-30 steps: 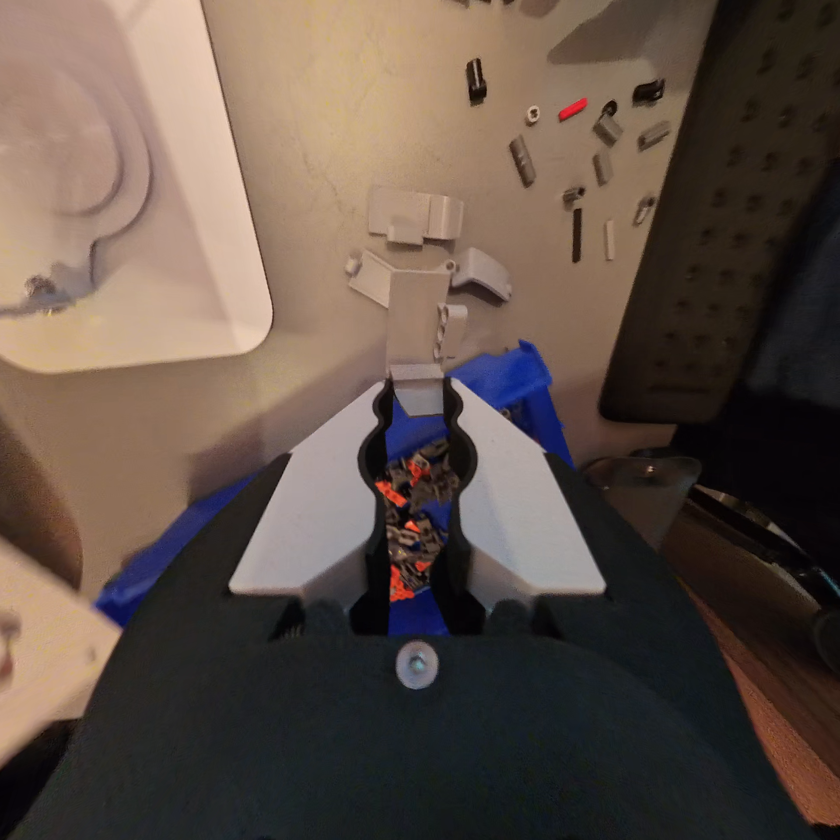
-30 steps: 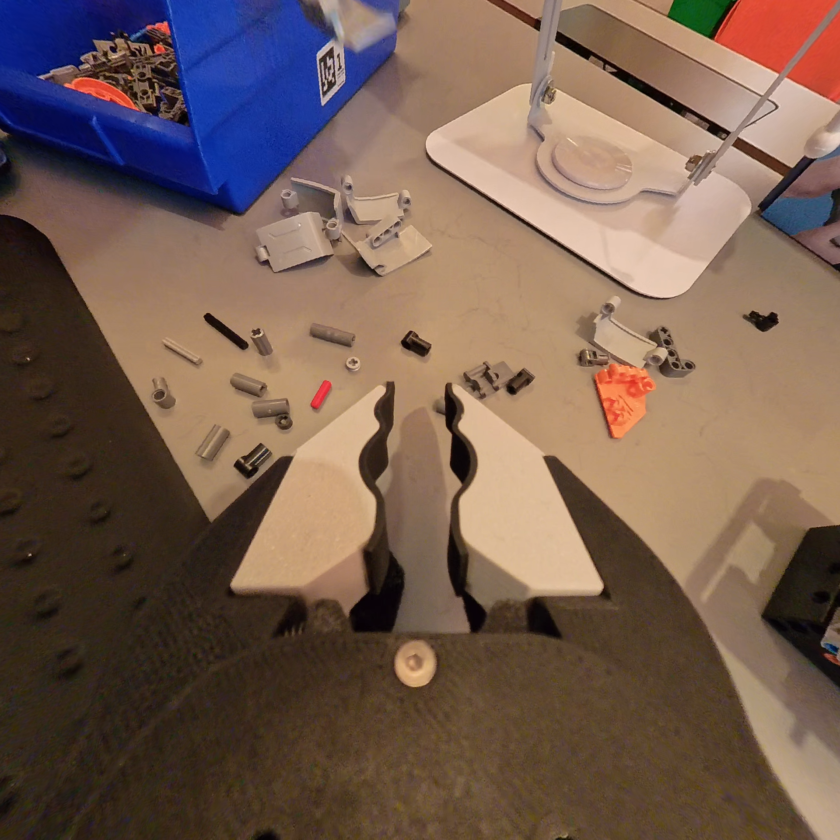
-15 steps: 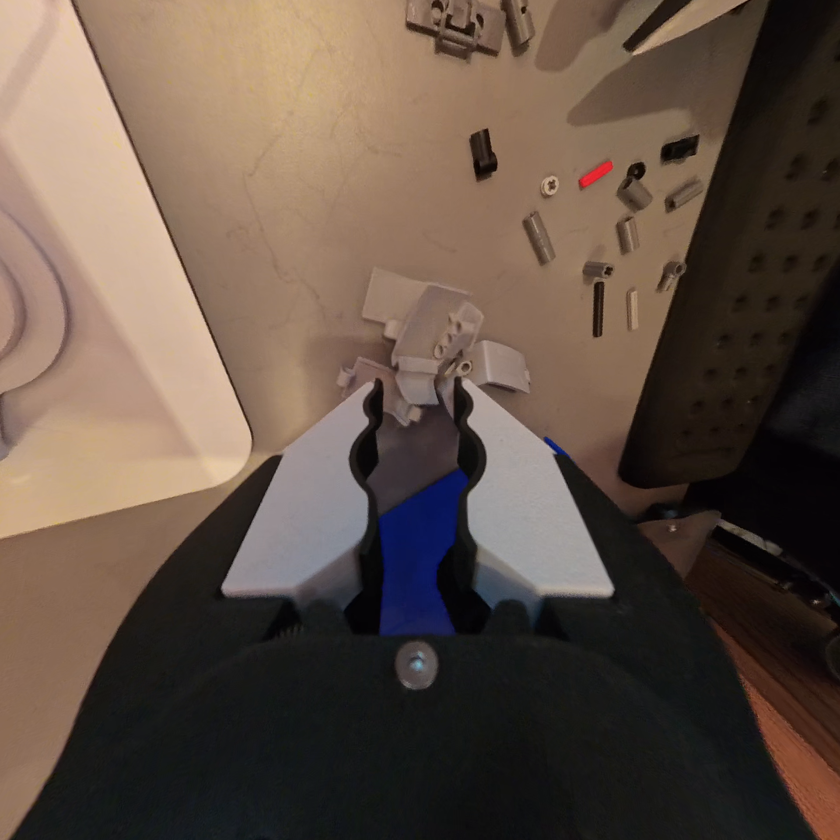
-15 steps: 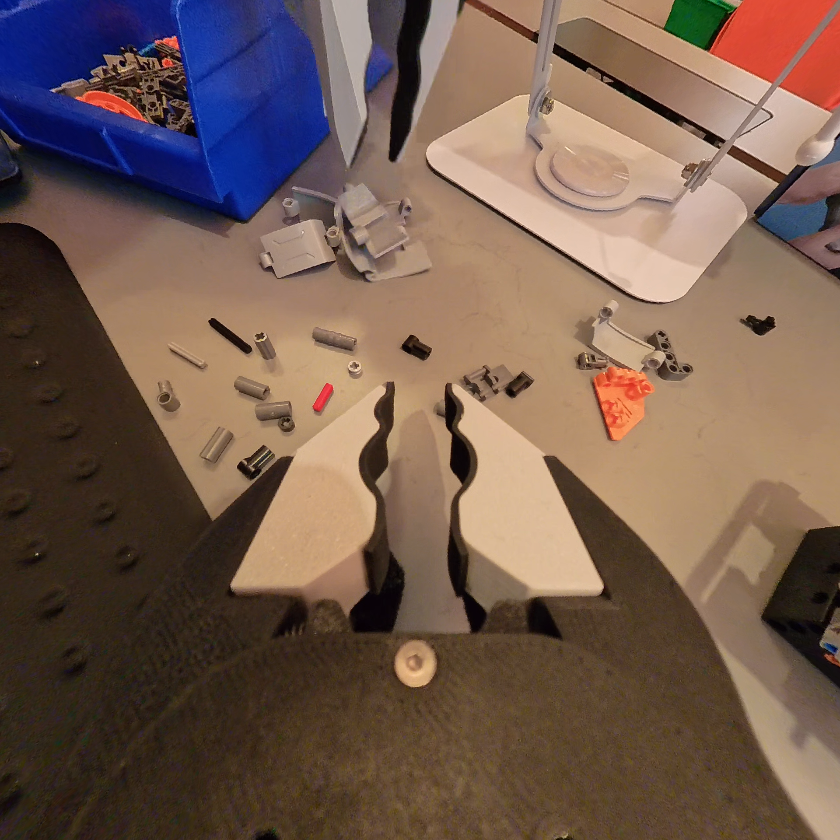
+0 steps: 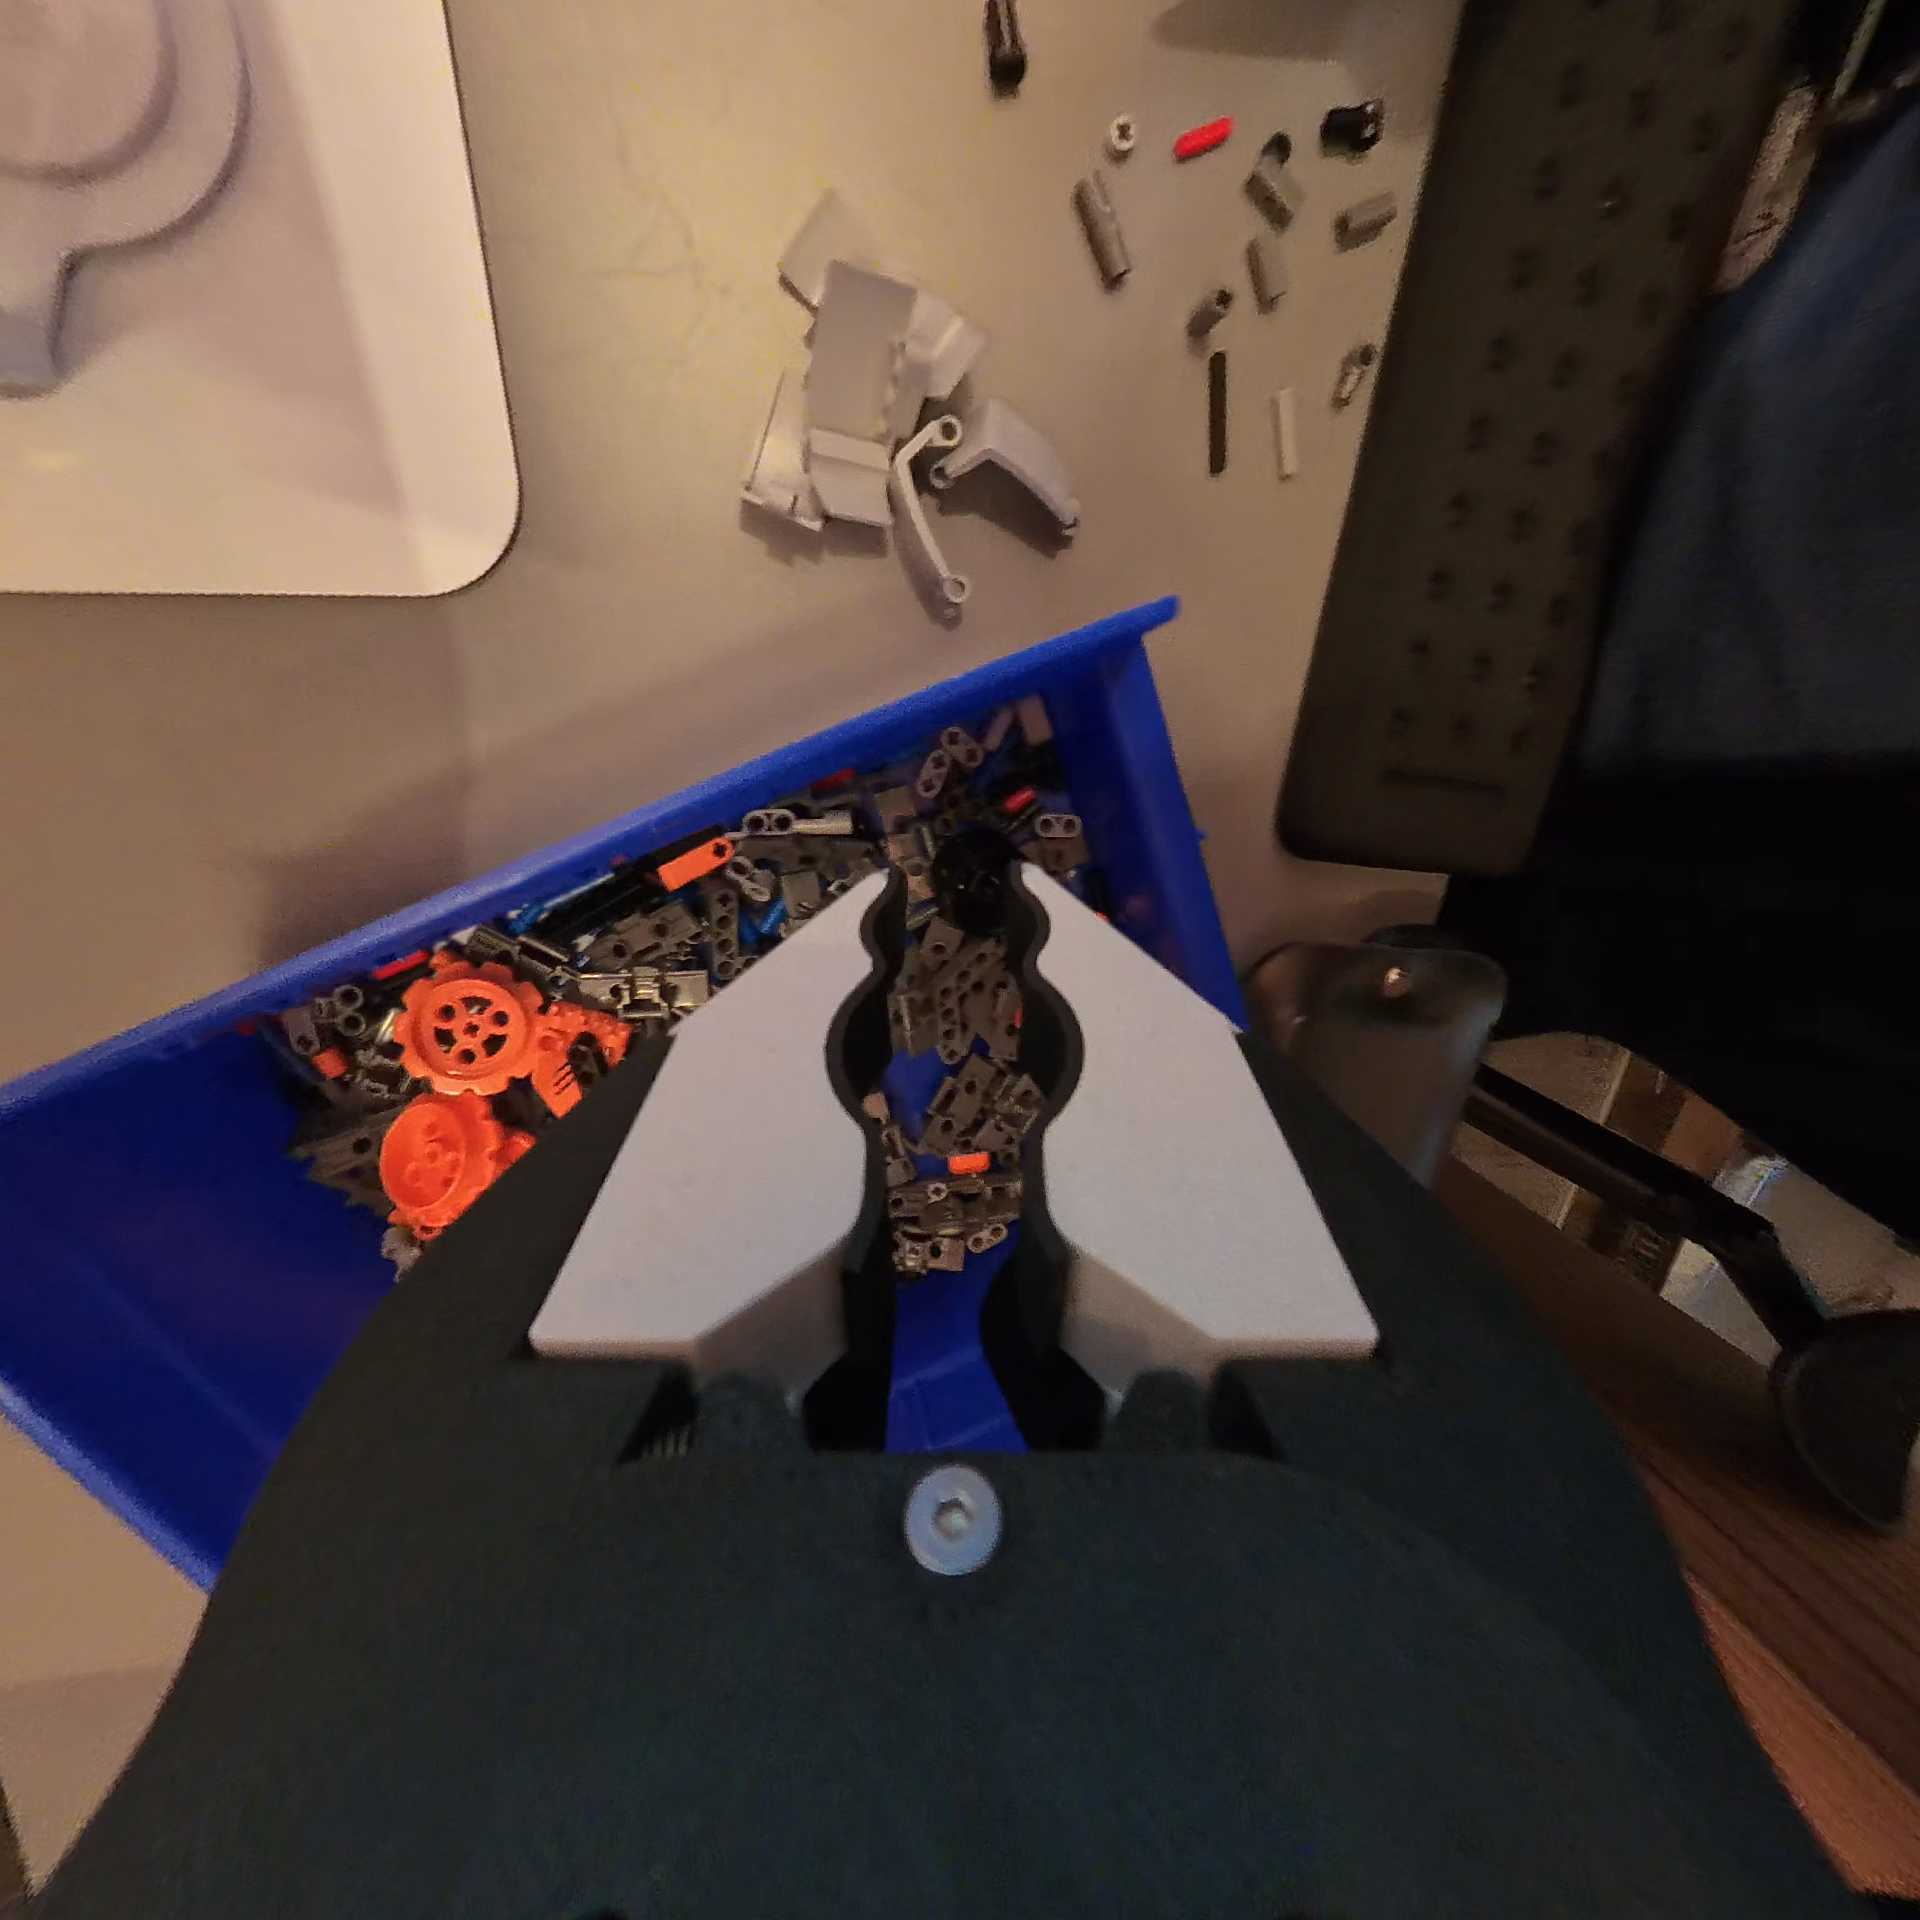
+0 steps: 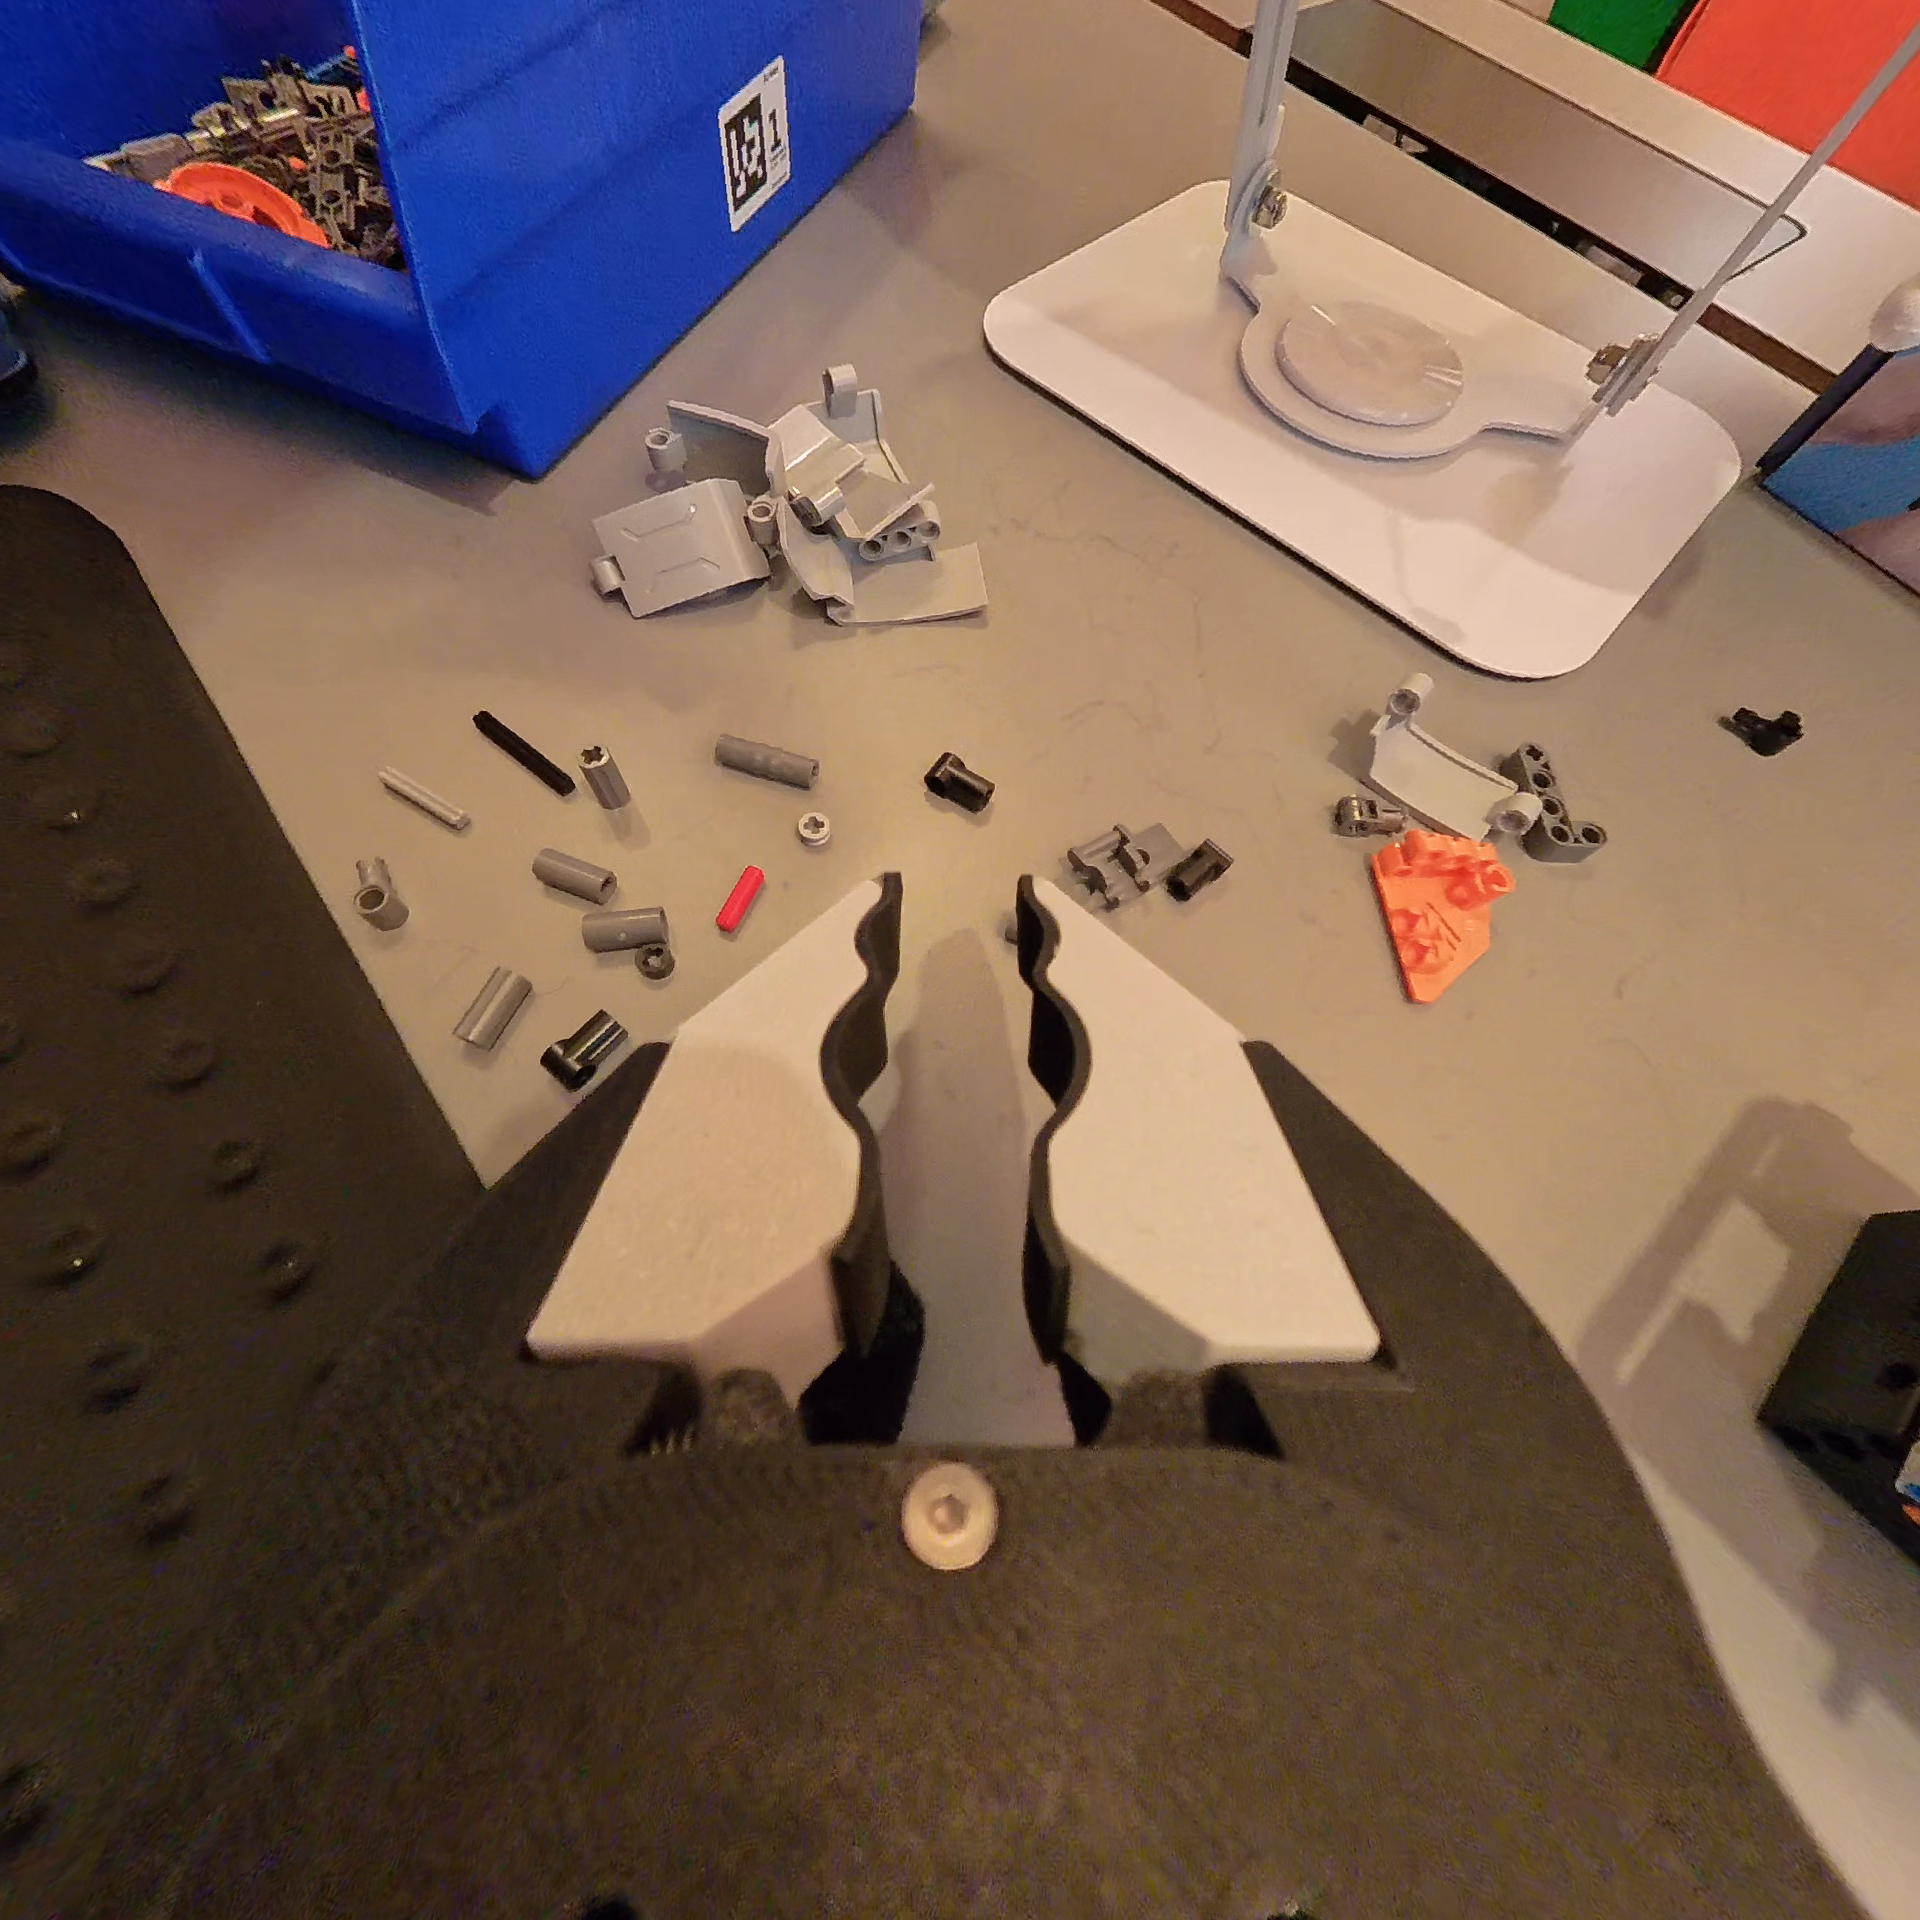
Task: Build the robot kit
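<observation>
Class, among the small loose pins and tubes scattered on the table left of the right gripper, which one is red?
The short red pin, just left of the right gripper; the pieces around it are grey or black.

Sticker: one white sticker (image 6: pixel 754 142) with a black square code pattern and a printed character beside it, seen in the right wrist view.
Stands on: the outer wall of the blue bin (image 6: pixel 582 208), far ahead and left of the right gripper's (image 6: pixel 958 883) fingertips.
Content: not reproduced here.
Left wrist view: no writing can be read.
Elsewhere: no other labels, brands or numbers can be made out.
</observation>
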Action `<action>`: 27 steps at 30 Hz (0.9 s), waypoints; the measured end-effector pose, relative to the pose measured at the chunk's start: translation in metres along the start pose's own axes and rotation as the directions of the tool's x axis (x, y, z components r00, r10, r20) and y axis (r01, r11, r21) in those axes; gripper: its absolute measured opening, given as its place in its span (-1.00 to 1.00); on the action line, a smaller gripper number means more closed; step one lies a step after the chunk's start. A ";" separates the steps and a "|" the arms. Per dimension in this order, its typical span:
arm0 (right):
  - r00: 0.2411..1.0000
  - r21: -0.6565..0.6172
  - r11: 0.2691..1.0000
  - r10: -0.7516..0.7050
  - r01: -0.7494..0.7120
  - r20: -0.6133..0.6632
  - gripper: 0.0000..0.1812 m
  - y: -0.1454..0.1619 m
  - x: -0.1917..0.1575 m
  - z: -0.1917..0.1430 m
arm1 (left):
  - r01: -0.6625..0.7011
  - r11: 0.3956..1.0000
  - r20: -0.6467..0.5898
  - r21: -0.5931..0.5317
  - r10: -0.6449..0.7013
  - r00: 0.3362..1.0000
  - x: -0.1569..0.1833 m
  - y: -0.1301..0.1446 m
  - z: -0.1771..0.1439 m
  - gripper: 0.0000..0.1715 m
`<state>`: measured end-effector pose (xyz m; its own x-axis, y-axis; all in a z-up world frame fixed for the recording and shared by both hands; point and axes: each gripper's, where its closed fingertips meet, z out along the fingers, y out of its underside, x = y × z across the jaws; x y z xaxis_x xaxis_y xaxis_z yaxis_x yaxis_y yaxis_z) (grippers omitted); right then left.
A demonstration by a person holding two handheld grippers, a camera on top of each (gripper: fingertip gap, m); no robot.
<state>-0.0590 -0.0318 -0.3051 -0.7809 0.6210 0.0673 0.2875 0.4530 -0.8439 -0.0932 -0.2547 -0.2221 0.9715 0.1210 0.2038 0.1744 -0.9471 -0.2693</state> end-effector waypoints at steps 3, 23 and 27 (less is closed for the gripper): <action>1.000 0.000 1.000 0.006 -0.006 -0.002 -0.78 0.000 0.001 0.000 | 0.036 0.999 -0.003 -0.007 -0.036 0.999 0.002 0.014 -0.008 -0.77; 1.000 -0.029 1.000 -0.001 0.001 -0.016 -0.78 0.004 0.002 0.003 | 0.055 0.987 0.013 -0.153 -0.054 0.998 -0.001 0.063 0.096 -0.63; 1.000 -0.031 1.000 0.001 -0.001 -0.016 -0.78 0.004 0.002 0.003 | 0.093 0.986 0.028 -0.136 -0.090 0.996 -0.013 0.071 0.081 -0.62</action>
<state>-0.0613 -0.0303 -0.3102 -0.7717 0.6316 0.0752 0.3055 0.4718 -0.8271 -0.0802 -0.2997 -0.3202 0.9561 0.2136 0.2008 0.2402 -0.9634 -0.1187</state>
